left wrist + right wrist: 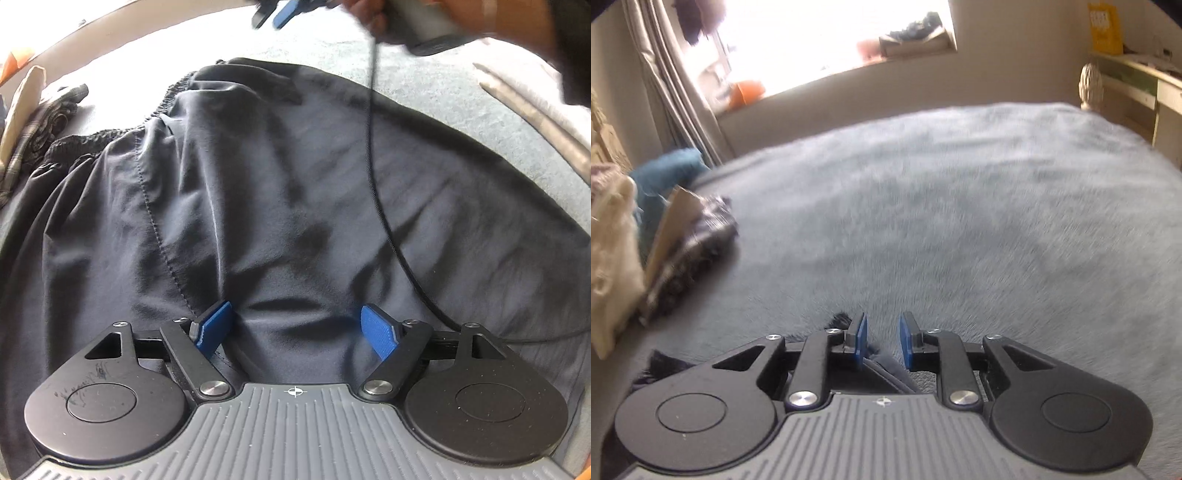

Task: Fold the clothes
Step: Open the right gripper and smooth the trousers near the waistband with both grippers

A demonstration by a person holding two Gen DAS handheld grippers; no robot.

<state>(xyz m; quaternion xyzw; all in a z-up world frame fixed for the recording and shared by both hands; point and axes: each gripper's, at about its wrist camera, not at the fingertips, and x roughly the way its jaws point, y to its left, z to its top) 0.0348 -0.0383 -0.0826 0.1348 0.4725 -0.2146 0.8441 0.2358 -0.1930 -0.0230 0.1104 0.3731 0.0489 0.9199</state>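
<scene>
Dark navy shorts (280, 192) lie spread on the grey-blue bed cover (461, 96), with the elastic waistband at the upper left. My left gripper (295, 328) stands wide open low over the near part of the shorts. A raised fold of the fabric sits between its blue pads (214, 325) without being pinched. My right gripper (273, 16) shows blurred at the top, held by a hand (369, 22), above the far edge of the shorts. In the right wrist view the right gripper (884, 339) stands narrowly open, and a strip of navy cloth (886, 365) lies loose below its fingers.
A folded dark plaid garment (698, 236) lies at the bed's left side beside cream fabric (609, 251) and teal fabric (665, 173). A black cable (373, 166) hangs across the shorts. Striped grey cloth (535, 122) lies at the right. A wooden desk (1137, 88) stands past the bed.
</scene>
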